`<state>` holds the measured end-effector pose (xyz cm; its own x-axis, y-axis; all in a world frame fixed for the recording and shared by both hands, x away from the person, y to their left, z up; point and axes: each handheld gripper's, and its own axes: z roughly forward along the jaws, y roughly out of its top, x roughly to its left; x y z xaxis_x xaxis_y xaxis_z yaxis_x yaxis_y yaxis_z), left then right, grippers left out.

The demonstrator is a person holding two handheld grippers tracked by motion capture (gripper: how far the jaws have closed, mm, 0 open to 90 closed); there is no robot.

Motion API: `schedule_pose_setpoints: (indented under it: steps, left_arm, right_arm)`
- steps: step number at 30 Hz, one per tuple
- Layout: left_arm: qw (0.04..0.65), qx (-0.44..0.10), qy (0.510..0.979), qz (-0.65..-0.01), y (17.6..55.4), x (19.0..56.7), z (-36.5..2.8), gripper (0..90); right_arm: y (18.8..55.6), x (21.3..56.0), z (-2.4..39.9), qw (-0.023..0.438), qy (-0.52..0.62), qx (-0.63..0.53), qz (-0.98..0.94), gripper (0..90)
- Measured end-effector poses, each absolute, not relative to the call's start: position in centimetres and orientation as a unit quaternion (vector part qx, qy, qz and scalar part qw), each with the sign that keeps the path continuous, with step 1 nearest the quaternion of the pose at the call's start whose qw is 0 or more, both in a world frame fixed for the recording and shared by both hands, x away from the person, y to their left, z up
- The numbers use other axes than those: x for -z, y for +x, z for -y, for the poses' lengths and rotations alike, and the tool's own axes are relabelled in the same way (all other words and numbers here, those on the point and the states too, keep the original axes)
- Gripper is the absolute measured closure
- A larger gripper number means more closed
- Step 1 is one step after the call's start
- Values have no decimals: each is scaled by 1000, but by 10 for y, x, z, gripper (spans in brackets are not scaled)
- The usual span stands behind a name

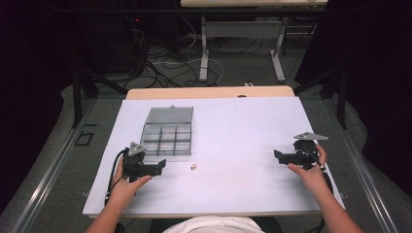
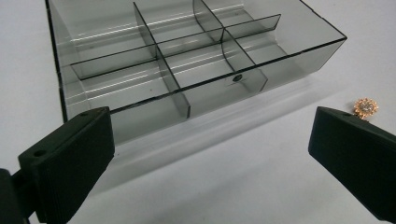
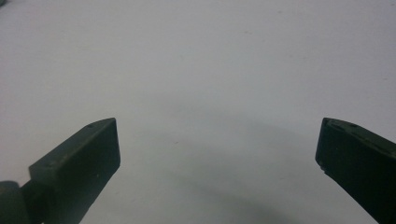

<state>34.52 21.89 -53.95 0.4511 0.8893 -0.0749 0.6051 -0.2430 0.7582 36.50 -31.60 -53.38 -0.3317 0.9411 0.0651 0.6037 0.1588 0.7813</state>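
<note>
A smoky clear compartment box lies open on the white table, its lid laid back behind it. The left gripper view looks into its empty compartments. A small gold flower-shaped ornament lies on the table just right of the box's near corner, and it peeks past the right jaw as a gold flower. My left gripper rests in front of the box, open, nothing between its jaws. My right gripper sits far to the right, open over bare table.
The person's forearms come in from the bottom edge. A wooden strip borders the table's far side. Behind it stand another table's metal legs among cables on the floor. Bare white surface lies between the two grippers.
</note>
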Motion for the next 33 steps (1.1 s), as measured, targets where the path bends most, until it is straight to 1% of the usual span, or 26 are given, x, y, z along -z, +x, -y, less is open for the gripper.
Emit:
schedule_pose_setpoints:
  steps: [2, 6, 9, 18, 21, 22, 33]
  left_arm:
    - [380, -194, 757, -496, 344, 539, -220, 4]
    - [372, -192, 755, -505, 342, 538, -224, 4]
    - [379, -196, 748, -509, 341, 538, -223, 4]
    - [378, -196, 754, -501, 339, 533, -217, 4]
    - [370, -195, 762, -494, 338, 531, -215, 5]
    - [377, -199, 756, -496, 337, 532, -213, 5]
    - [376, -199, 770, -475, 336, 519, -198, 26]
  right_arm:
    - [358, 529, 308, 205, 525, -372, -738, 16]
    - [353, 529, 301, 196, 513, -362, -753, 20]
    - [349, 528, 298, 201, 511, -359, -755, 20]
    - [341, 523, 297, 210, 516, -370, -743, 19]
    - [340, 522, 298, 213, 516, -368, -743, 18]
    - [340, 522, 298, 210, 518, -371, -742, 18]
    - [334, 521, 299, 212, 513, -374, -743, 17]
